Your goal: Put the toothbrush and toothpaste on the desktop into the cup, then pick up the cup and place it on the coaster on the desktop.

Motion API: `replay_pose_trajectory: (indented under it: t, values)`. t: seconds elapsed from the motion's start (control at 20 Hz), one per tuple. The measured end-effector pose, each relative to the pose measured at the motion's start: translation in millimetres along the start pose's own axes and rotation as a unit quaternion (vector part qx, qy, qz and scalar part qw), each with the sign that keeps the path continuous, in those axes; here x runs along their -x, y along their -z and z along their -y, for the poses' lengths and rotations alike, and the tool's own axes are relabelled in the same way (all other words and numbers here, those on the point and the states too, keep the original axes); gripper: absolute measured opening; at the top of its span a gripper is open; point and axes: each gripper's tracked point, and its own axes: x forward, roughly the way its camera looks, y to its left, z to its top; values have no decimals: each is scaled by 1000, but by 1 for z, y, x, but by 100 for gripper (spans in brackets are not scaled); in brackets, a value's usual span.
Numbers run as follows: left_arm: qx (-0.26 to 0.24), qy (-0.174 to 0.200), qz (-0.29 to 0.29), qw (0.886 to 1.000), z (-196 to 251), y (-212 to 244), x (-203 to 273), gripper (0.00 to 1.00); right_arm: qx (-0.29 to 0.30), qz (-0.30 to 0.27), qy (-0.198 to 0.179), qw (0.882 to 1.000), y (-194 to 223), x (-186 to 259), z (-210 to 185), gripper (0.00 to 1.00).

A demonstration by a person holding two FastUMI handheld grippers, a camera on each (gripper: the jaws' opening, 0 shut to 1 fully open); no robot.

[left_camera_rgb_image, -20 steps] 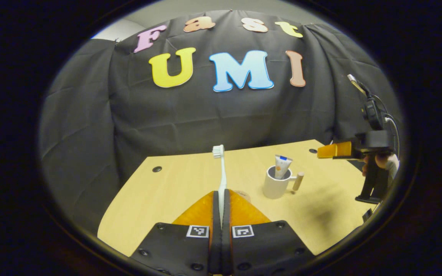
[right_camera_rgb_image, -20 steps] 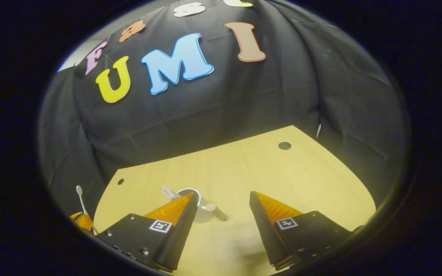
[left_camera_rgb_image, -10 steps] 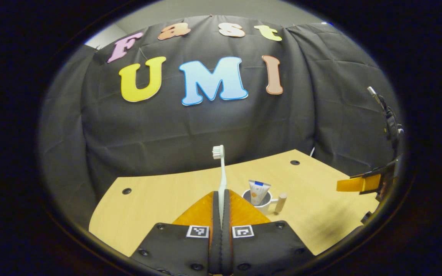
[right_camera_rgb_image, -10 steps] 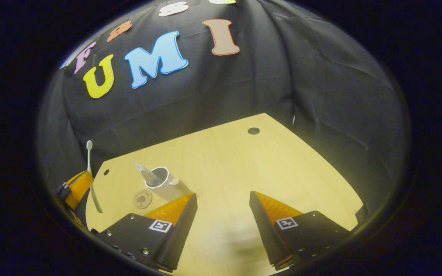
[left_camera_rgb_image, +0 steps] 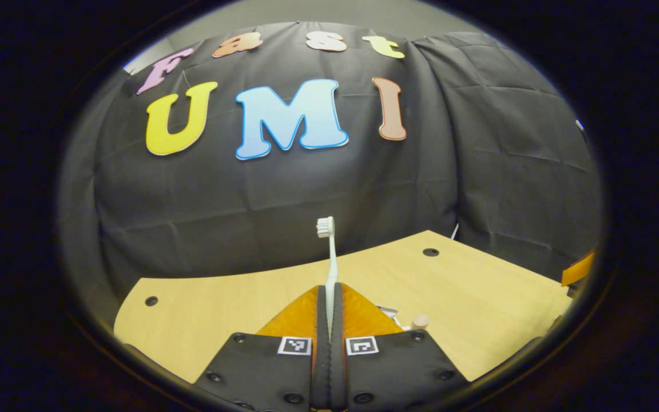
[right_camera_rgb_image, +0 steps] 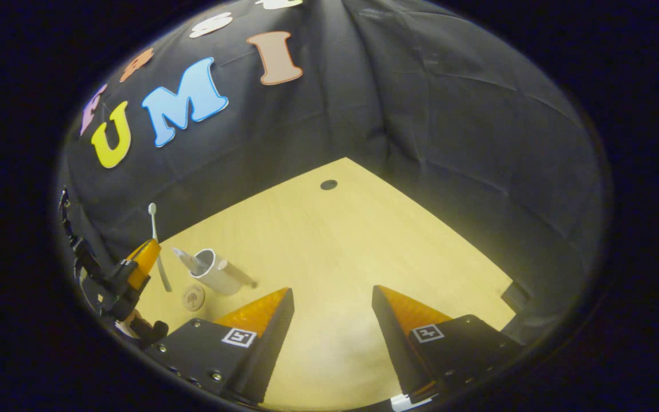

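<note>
In the left gripper view, my left gripper (left_camera_rgb_image: 329, 292) sits at 6 o'clock with its fingers pressed together on the handle of the toothbrush (left_camera_rgb_image: 329, 257). The brush's long axis runs straight up toward 12 o'clock, bristle head topmost against the black cloth wall (left_camera_rgb_image: 249, 189), handle end hidden between my fingers. Just to the right of my fingers, at about 5 o'clock, the rim of the cup (left_camera_rgb_image: 401, 325) and the rounded end of its handle peek over the gripper body, above the wooden desktop (left_camera_rgb_image: 478, 297). At 3 o'clock, a sliver of my right gripper (left_camera_rgb_image: 578, 269) shows at the desktop's edge.

In the right gripper view, my left gripper (right_camera_rgb_image: 143, 257) appears at 9 o'clock, holding the toothbrush (right_camera_rgb_image: 155, 240) upright, head up, above the desktop (right_camera_rgb_image: 364, 240). Just to its right the white cup (right_camera_rgb_image: 215, 274) stands on the desktop, its handle pointing toward 4 o'clock. The toothpaste (right_camera_rgb_image: 186, 260) stands in the cup, leaning out toward 10 o'clock. The round coaster (right_camera_rgb_image: 193, 297) lies flat just below the cup, at about 8 o'clock, apart from it. At 6 o'clock my right gripper (right_camera_rgb_image: 329, 300) hangs over the bare desktop, fingers spread wide and holding nothing, well apart from the cup.
</note>
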Motion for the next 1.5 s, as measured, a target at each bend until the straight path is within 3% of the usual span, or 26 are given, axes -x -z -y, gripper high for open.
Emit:
replay_pose_trajectory:
  t: [0.05,0.45,0.65,1.15,1.5]
  values:
    - [2,3,-1,1000,3,4,-6,8,-6,-3,11,1000,2,3,10,83]
    - [21,23,-2,999,20,18,-40,8,-6,-32,65,997,13,10,48,83]
    - [30,14,15,999,19,20,-54,8,-20,-57,41,997,25,8,29,83]
    - [32,18,30,999,20,28,-64,8,-10,-101,26,994,51,4,7,83]
    - [5,31,74,997,15,8,-78,8,-4,-124,20,992,63,-1,-5,83]
